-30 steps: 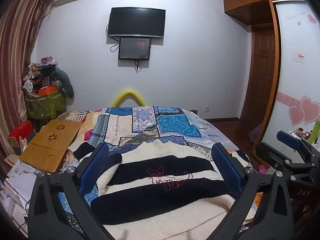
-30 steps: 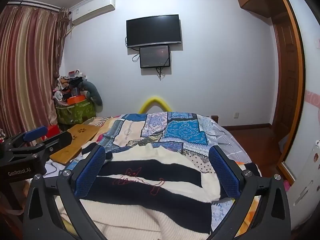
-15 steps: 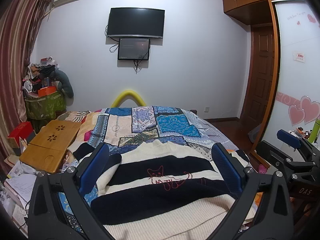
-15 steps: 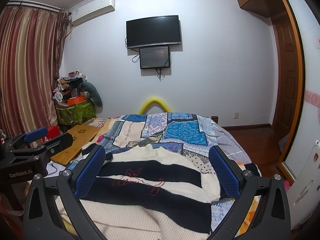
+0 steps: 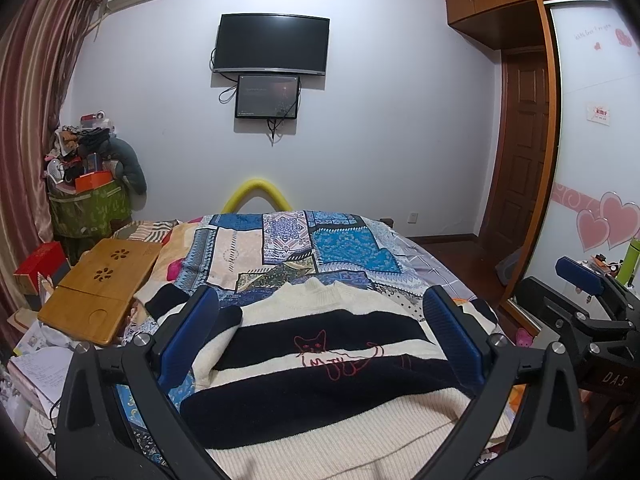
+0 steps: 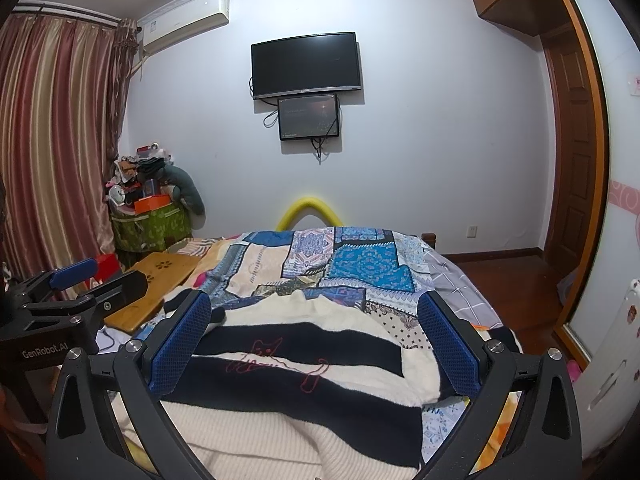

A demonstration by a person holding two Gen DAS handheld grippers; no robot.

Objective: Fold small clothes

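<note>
Sweater: a cream and black striped knit sweater point(image 5: 320, 364) with a red cat outline is spread flat on the patchwork quilt point(image 5: 296, 248) of the bed.
Left tool point(image 5: 320, 336): held above the sweater, jaws spread wide, nothing gripped.
Right tool point(image 6: 316, 336): likewise released, empty.

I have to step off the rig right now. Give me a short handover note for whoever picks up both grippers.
Left gripper: open, empty, above the sweater.
Right gripper: open, empty, beside it.
Striped sweater: spread on the patchwork quilt, collar at the far end, red cat embroidery facing up.
Done: no fold visible.
Left: grasp and fold the sweater.
</note>
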